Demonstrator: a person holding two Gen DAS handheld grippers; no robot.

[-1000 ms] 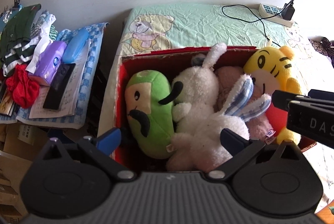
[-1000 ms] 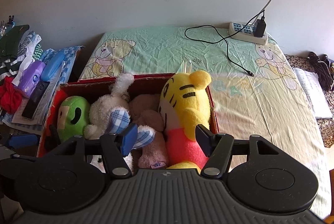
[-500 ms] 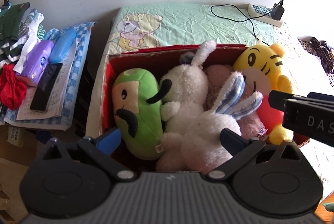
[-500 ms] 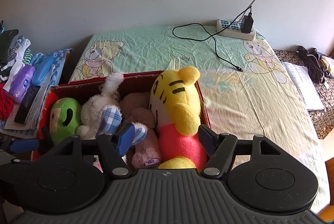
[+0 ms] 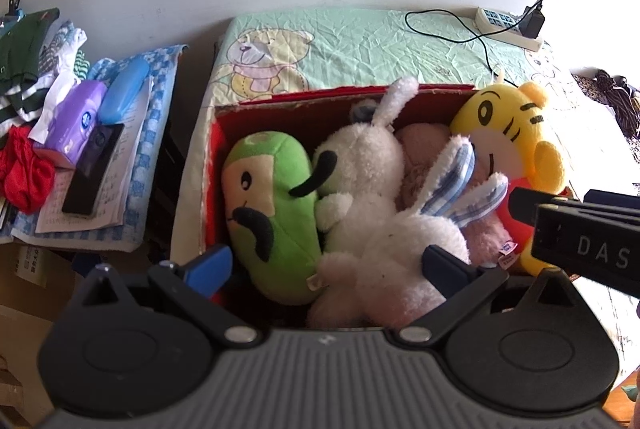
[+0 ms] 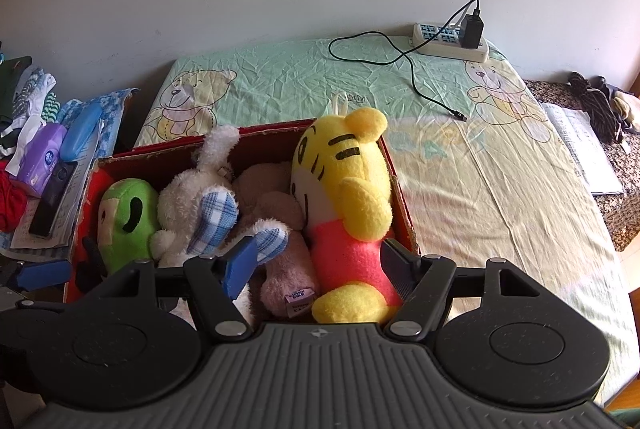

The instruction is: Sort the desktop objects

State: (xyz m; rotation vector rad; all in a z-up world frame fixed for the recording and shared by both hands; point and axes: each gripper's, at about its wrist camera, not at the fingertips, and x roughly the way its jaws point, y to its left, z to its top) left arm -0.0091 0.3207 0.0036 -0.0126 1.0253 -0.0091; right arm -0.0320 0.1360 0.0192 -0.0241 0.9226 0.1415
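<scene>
Red cardboard walls of the box (image 5: 280, 101) fill the middle of the left wrist view, packed tight with a green toy (image 5: 272, 213), a white rabbit (image 5: 384, 229), a pink toy (image 5: 424, 165) and a yellow tiger (image 5: 516, 137); the left gripper (image 5: 324, 265) hangs low in the frame with jaws wide and empty, the green toy and rabbit between them, so closing here could pinch two toys at once or drag a neighbour out by its ear. The right gripper (image 5: 580, 233) crowds in at the right edge, and the two could knock together. In the right wrist view its jaws also stand wide and empty around the tiger's red body (image 6: 348, 257), beside the box's right wall, which could snag. The box sits on a desk under a green bear-print cloth (image 6: 460, 133), with a power strip (image 6: 448, 41) and loose cable (image 6: 416, 77) at the upper right against a plain wall, and clutter at the left edge.
</scene>
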